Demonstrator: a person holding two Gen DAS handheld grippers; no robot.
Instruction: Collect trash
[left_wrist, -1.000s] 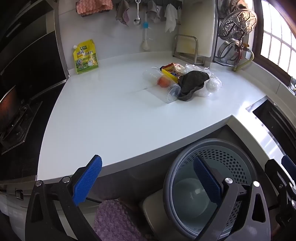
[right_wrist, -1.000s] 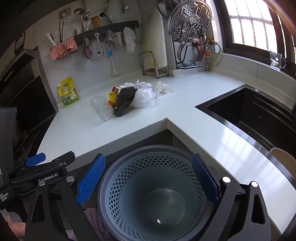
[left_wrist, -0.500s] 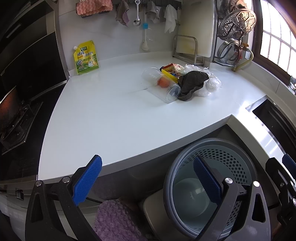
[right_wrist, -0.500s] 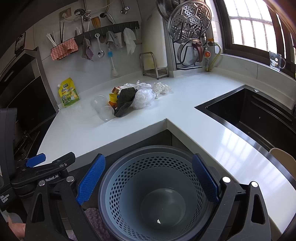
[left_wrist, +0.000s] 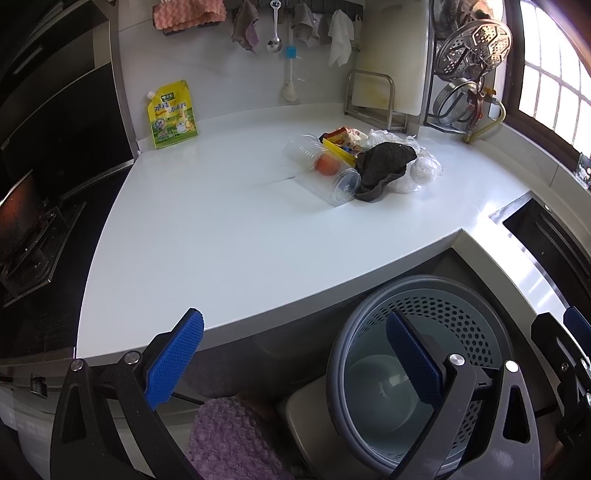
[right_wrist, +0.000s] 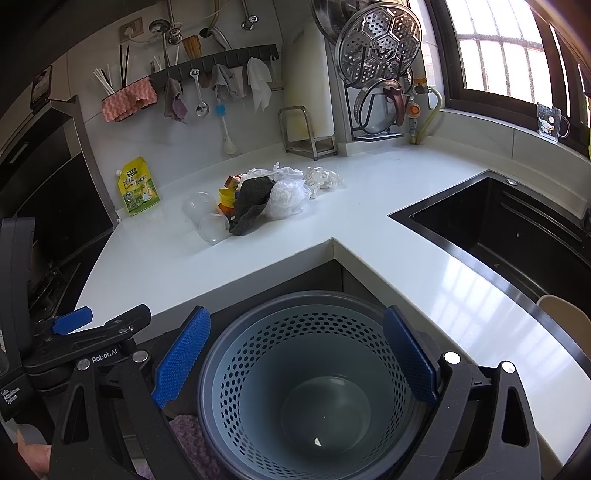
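A pile of trash lies on the white counter (left_wrist: 221, 229): two clear plastic cups (left_wrist: 325, 177), an orange fruit (left_wrist: 327, 165), a yellow snack wrapper (left_wrist: 341, 142), a dark rag (left_wrist: 384, 166) and crumpled clear plastic (left_wrist: 424, 171). In the right wrist view the same pile (right_wrist: 255, 201) has a crumpled white paper (right_wrist: 323, 179) beside it. A grey perforated trash bin (right_wrist: 314, 384) stands on the floor below the counter corner. My left gripper (left_wrist: 295, 363) is open, below the counter edge. My right gripper (right_wrist: 293, 360) is open above the bin, holding nothing.
A yellow refill pouch (left_wrist: 171, 114) leans on the back wall. A black sink (right_wrist: 509, 225) is set in the counter at right. A cutting-board rack (right_wrist: 308, 133) and a steamer rack (right_wrist: 380, 74) stand at the back. A stove (left_wrist: 26, 236) lies left.
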